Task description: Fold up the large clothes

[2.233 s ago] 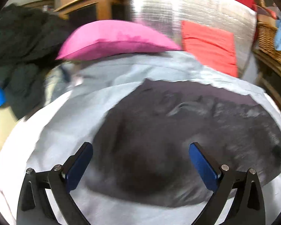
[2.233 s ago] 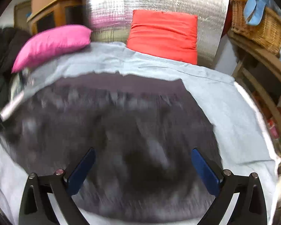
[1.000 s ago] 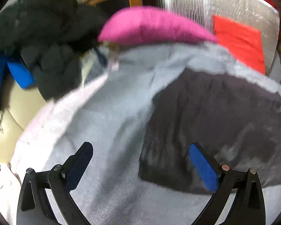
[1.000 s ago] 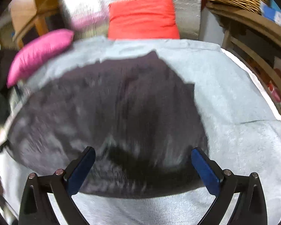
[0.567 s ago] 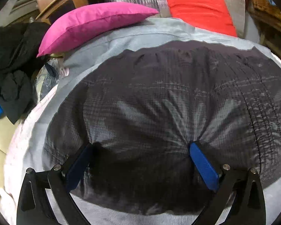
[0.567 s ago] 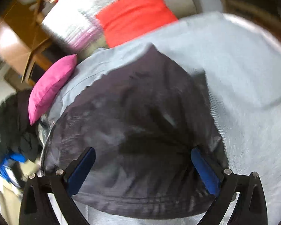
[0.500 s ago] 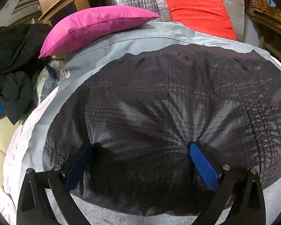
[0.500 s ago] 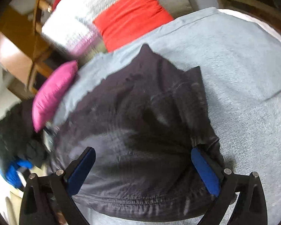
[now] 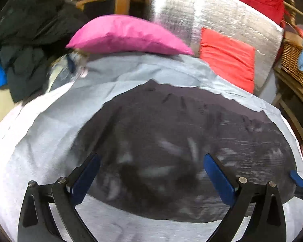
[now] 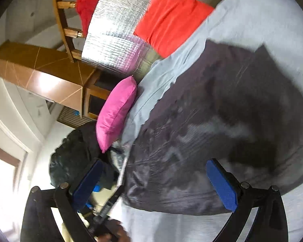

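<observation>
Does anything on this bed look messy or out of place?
The dark garment lies spread on the grey sheet, rumpled but intact. The oddest spot is the heap of dark clothes piled beside the pink pillow.

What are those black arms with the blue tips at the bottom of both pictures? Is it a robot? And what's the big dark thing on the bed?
It's not a robot. A person holds a claw in each hand, and each claw carries a tiny camera looking out along its two blue-tipped fingers. One picture comes from the left claw, the other from the right claw, which is tipped sideways, so the room looks tilted. Both claws are open and hold nothing. The big dark thing is a dark garment spread on a light grey sheet, waiting to be folded. Behind it are a pink pillow and a red cushion.
</observation>
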Demonstrator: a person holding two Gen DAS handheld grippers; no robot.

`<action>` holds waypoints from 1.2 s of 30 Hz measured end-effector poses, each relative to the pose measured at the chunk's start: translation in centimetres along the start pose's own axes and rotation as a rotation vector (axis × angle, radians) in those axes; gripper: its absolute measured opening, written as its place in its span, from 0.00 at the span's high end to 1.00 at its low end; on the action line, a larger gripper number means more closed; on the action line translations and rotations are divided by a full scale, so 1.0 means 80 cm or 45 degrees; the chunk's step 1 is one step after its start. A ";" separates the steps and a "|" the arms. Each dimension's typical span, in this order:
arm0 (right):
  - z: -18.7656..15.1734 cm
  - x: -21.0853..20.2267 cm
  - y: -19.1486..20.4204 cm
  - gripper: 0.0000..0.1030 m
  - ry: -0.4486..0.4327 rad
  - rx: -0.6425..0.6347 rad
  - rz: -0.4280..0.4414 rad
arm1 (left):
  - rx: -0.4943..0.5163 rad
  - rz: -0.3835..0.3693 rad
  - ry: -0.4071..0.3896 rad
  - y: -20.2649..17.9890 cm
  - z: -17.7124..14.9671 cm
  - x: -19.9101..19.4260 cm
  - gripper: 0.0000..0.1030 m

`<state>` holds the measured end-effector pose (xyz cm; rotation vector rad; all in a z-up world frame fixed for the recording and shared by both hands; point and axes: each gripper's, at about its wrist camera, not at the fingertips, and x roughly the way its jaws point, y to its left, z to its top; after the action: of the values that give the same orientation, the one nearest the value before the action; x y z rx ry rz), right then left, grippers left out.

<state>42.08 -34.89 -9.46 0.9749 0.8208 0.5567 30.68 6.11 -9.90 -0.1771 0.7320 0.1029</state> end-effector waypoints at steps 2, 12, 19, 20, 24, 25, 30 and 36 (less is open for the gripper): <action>-0.006 0.016 0.010 0.00 0.026 -0.019 0.051 | 0.085 0.009 -0.021 -0.026 -0.001 0.004 0.01; -0.027 0.059 -0.024 0.04 0.063 0.016 -0.168 | 0.363 0.208 0.169 -0.088 -0.036 0.068 0.00; -0.025 0.027 0.011 0.02 0.039 -0.081 -0.170 | 0.212 0.151 -0.001 -0.023 -0.010 -0.002 0.00; -0.025 0.021 0.014 0.02 0.034 -0.098 -0.165 | 0.200 0.165 0.002 -0.013 -0.011 -0.002 0.00; -0.018 0.014 -0.022 0.03 0.015 -0.007 -0.255 | 0.237 0.221 0.216 0.005 -0.028 0.054 0.00; -0.017 0.013 -0.039 0.03 0.014 0.041 -0.240 | 0.242 0.212 0.178 0.006 -0.028 0.051 0.00; -0.003 -0.022 -0.021 0.02 -0.015 -0.015 -0.200 | 0.210 0.083 0.062 0.022 -0.002 0.014 0.00; 0.022 -0.067 -0.039 0.02 -0.080 -0.006 -0.221 | -0.021 0.054 0.030 0.065 0.017 0.008 0.00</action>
<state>40.54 -41.17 -9.79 0.9025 0.8383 0.3772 31.22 11.49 -10.00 -0.1791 0.7590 0.1473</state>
